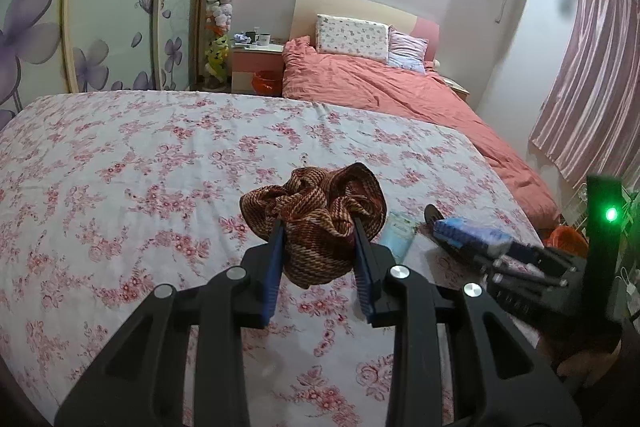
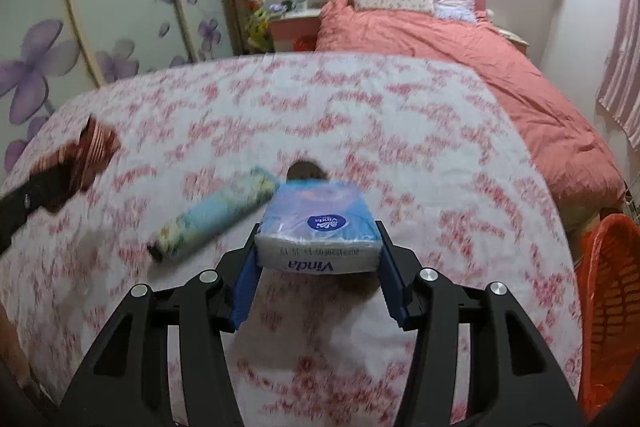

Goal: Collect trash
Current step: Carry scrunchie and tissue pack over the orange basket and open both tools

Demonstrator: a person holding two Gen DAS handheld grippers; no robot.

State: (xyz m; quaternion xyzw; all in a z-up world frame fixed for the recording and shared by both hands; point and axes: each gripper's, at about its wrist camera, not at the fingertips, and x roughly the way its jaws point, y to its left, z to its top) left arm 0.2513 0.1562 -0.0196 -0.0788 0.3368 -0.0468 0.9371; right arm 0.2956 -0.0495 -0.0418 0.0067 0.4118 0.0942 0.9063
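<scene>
My left gripper point(image 1: 318, 227) is shut on a crumpled brown striped cloth point(image 1: 320, 211) and holds it just above the floral bed sheet point(image 1: 120, 167). My right gripper point(image 2: 318, 233) is shut on a blue and white Vinda tissue pack point(image 2: 318, 231), lifted over the sheet. The pack and right gripper also show in the left wrist view point(image 1: 472, 233). A light blue tube-shaped packet point(image 2: 216, 217) lies on the sheet left of the pack. A small dark round object point(image 2: 306, 169) lies behind the pack, partly hidden. The right wrist view is motion-blurred.
An orange mesh basket point(image 2: 608, 307) stands off the bed's right edge. A second bed with a salmon cover point(image 1: 400, 95) and pillows lies beyond. A nightstand point(image 1: 256, 57), flowered wardrobe doors point(image 1: 80, 27) and a pink curtain point(image 1: 592, 79) surround the beds.
</scene>
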